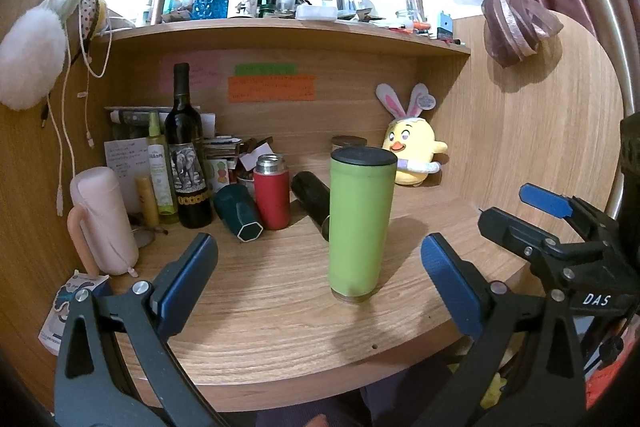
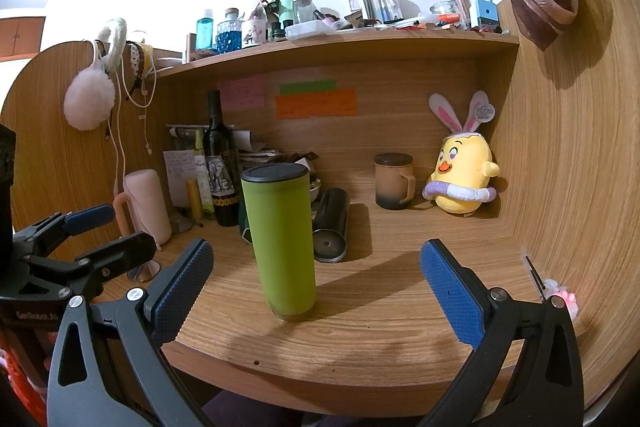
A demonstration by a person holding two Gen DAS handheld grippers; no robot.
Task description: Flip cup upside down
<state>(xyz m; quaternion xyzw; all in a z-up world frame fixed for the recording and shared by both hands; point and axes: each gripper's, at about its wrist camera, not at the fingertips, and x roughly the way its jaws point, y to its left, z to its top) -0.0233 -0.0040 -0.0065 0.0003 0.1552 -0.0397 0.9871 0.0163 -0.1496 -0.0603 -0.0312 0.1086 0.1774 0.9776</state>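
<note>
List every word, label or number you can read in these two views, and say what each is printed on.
"DAS": white letters on the right gripper body, seen from the left wrist view.
Left gripper body lettering: too blurred.
Wine bottle label: elephant picture, text unreadable.
Orange sticky note, pink note: writing too small.
Green cup: no text.

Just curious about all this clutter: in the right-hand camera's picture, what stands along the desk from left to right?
Pink bottle → wine bottle → green cup → brown mug → yellow chick toy.
</note>
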